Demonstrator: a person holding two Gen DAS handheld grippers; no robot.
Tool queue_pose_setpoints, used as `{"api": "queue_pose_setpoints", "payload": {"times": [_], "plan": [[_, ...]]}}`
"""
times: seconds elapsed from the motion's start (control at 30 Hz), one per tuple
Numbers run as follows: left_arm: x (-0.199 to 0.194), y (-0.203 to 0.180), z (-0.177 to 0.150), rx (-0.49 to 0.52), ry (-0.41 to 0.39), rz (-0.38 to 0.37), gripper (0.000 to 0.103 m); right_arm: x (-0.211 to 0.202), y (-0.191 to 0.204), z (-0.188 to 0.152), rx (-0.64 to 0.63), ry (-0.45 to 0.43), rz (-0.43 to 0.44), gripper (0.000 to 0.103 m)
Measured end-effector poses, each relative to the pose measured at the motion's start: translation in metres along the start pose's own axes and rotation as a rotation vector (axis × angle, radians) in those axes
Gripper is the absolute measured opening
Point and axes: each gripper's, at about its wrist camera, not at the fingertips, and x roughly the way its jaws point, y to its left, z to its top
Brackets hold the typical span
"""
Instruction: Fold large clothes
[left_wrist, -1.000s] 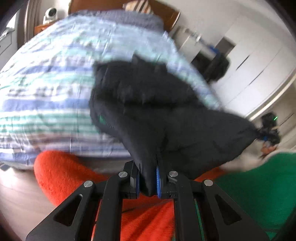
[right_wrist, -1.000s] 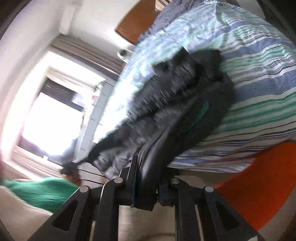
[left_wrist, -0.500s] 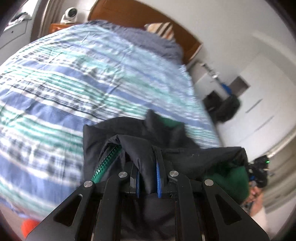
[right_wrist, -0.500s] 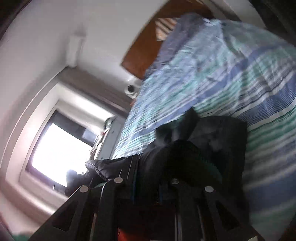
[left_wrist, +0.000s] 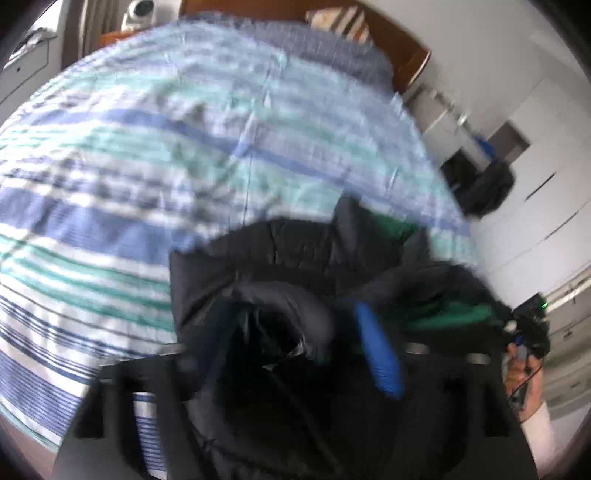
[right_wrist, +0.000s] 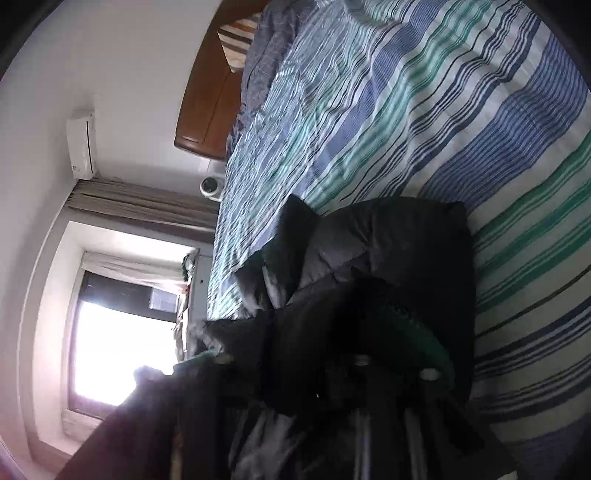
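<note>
A black padded jacket (left_wrist: 295, 258) with green lining lies bunched on the striped bed cover (left_wrist: 147, 166), near the bed's foot. My left gripper (left_wrist: 295, 347) hangs low over its near edge. Its jaws are opening and stand wide, with loose fabric between them and one blue pad (left_wrist: 376, 354) bare. In the rolled right wrist view the jacket (right_wrist: 388, 251) fills the lower middle. My right gripper (right_wrist: 295, 373) is buried in dark folds, its jaws opening with cloth draped between them. The right gripper (left_wrist: 532, 328) and the hand (left_wrist: 524, 380) holding it show at the jacket's right end.
A wooden headboard (left_wrist: 402, 48) and a striped pillow (left_wrist: 340, 20) stand at the bed's far end. A small white camera (left_wrist: 138, 11) sits on the nightstand. White wardrobes (left_wrist: 535, 155) and a dark bag (left_wrist: 487, 184) are right of the bed. A bright window (right_wrist: 122, 339) lies beyond it.
Both grippers carried the jacket forward from beyond the bed's foot and lowered it onto the striped cover. The jaws, shut on the fabric before, have parted.
</note>
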Motion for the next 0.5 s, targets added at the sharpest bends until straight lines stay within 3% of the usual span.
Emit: {"api": "queue_pose_setpoints", "payload": {"times": [0.07, 0.13, 0.2, 0.27, 0.4, 0.43, 0.47, 0.5], "plan": [[-0.019, 0.004, 0.005, -0.009, -0.025, -0.05, 0.085, -0.014, 0.012, -0.001, -0.015, -0.02, 0.023, 0.091], [-0.034, 0.009, 0.007, 0.019, -0.032, -0.065, 0.092, -0.023, 0.027, 0.0, -0.079, -0.051, -0.009, 0.094], [-0.034, 0.007, 0.005, 0.082, -0.021, -0.036, 0.096, -0.024, 0.044, -0.001, -0.21, -0.036, -0.128, 0.094], [-0.02, 0.004, 0.001, 0.158, 0.032, 0.004, 0.096, -0.012, 0.059, -0.003, -0.346, 0.003, -0.294, 0.094], [0.033, -0.005, -0.007, 0.252, 0.149, 0.108, 0.096, 0.036, 0.065, -0.005, -0.488, 0.102, -0.461, 0.094], [0.049, -0.008, -0.009, 0.268, 0.163, 0.157, 0.087, 0.045, 0.061, -0.004, -0.496, 0.121, -0.497, 0.094], [0.056, -0.008, -0.01, 0.273, 0.169, 0.178, 0.063, 0.055, 0.057, -0.004, -0.504, 0.131, -0.534, 0.094], [0.066, -0.009, -0.012, 0.274, 0.179, 0.238, 0.048, 0.061, 0.054, -0.004, -0.513, 0.137, -0.568, 0.093]]}}
